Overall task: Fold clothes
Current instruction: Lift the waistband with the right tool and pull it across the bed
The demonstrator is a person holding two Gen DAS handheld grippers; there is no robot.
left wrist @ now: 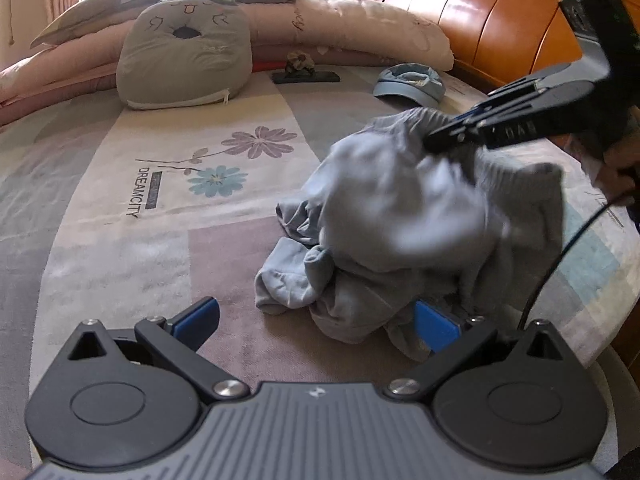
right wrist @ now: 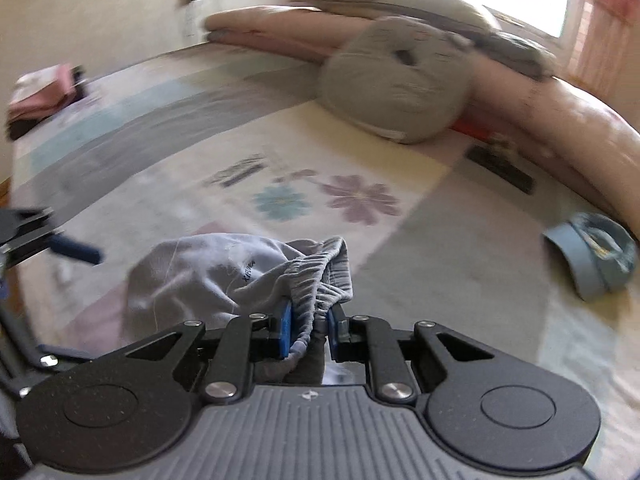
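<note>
The right gripper (right wrist: 307, 330) is clamped on the elastic waistband of the grey pants (left wrist: 384, 240), lifting part of them off the bed (left wrist: 120, 240). The rest lies crumpled on the bed, near the blue cap (left wrist: 410, 84). The left gripper (left wrist: 316, 322) is spread wide, its 2 fingers holding nothing, 1 pad (left wrist: 434, 326) touching the pants.

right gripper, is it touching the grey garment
Touching. The right wrist view shows the right gripper with its blue pads shut on the elastic waistband of the grey garment.
</note>
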